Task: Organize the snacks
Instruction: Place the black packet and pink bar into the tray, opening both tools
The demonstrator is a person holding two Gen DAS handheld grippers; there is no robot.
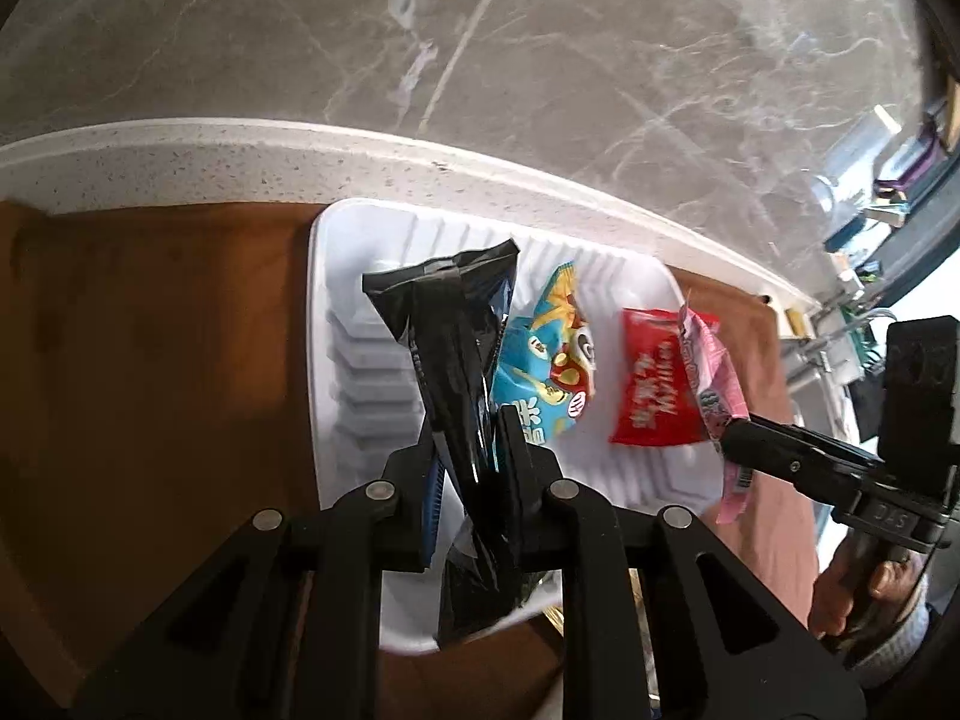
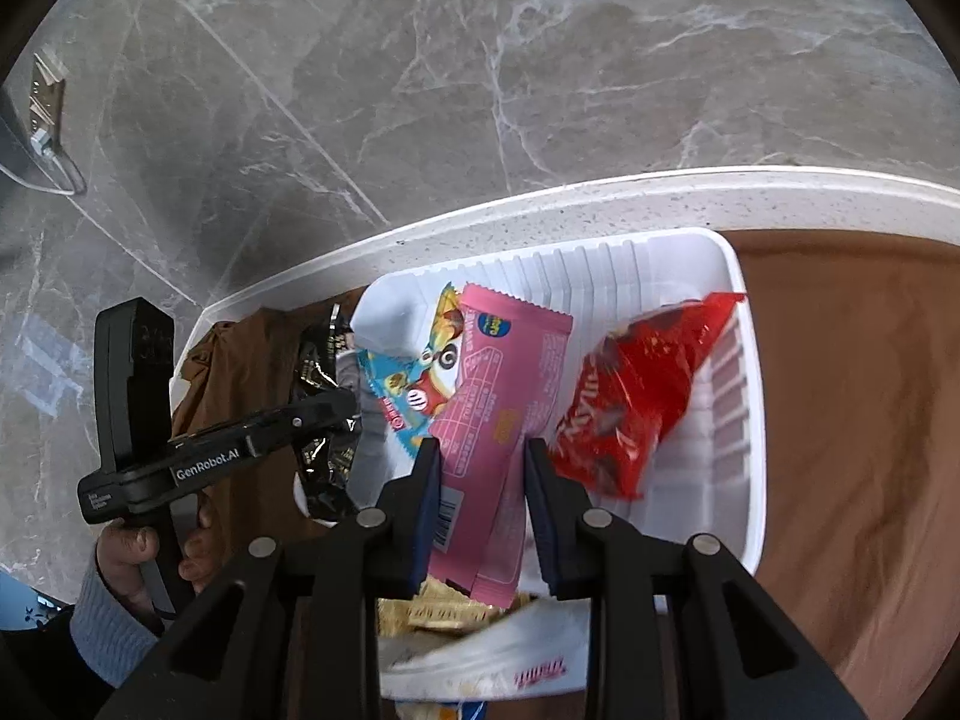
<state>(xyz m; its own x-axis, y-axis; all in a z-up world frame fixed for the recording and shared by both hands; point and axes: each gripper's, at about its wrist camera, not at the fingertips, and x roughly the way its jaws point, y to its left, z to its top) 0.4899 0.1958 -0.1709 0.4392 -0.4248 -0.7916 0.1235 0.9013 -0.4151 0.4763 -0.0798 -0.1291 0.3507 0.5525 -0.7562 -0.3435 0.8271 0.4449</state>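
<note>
- Left gripper [image 1: 465, 450]: jaws nearly closed, clamped on black snack pack [image 1: 456, 348]; pack runs lengthwise between the fingers, far end sticking up over the left half of white tray [image 1: 336, 372]; near end hangs back under the gripper body
- Right gripper [image 2: 483, 456]: jaws part-closed on pink wafer pack [image 2: 504, 396]; both pads touch the pack's long edges; serrated far end points into the tray; barcode end sits back by the left finger
- Same pink pack in left wrist view [image 1: 717, 384]: pinched at the tip of the right gripper [image 1: 729, 441], over the tray's right edge
- Blue cartoon snack bag [image 1: 549, 354]: lying in the tray, middle, just beside the black pack; in right wrist view [image 2: 420, 378] partly under the pink pack
- Red snack bag [image 1: 654, 384]: in the tray, right of the blue bag; in right wrist view [image 2: 636, 390] tilted, one corner up against the tray's right rim [image 2: 753, 396]
- Tray sits on brown wooden top [image 1: 150, 360], close to the white speckled counter edge [image 1: 240, 156]; grey marble floor [image 1: 540, 60] beyond
- More packs at the near end below the right gripper: yellowish crackers [image 2: 438, 609] and a white wrapper [image 2: 510, 654]; blurred, cannot tell whether inside the tray
- Person's left hand [image 2: 150, 546] grips the left gripper handle; right hand [image 1: 864, 594] on the right handle
</note>
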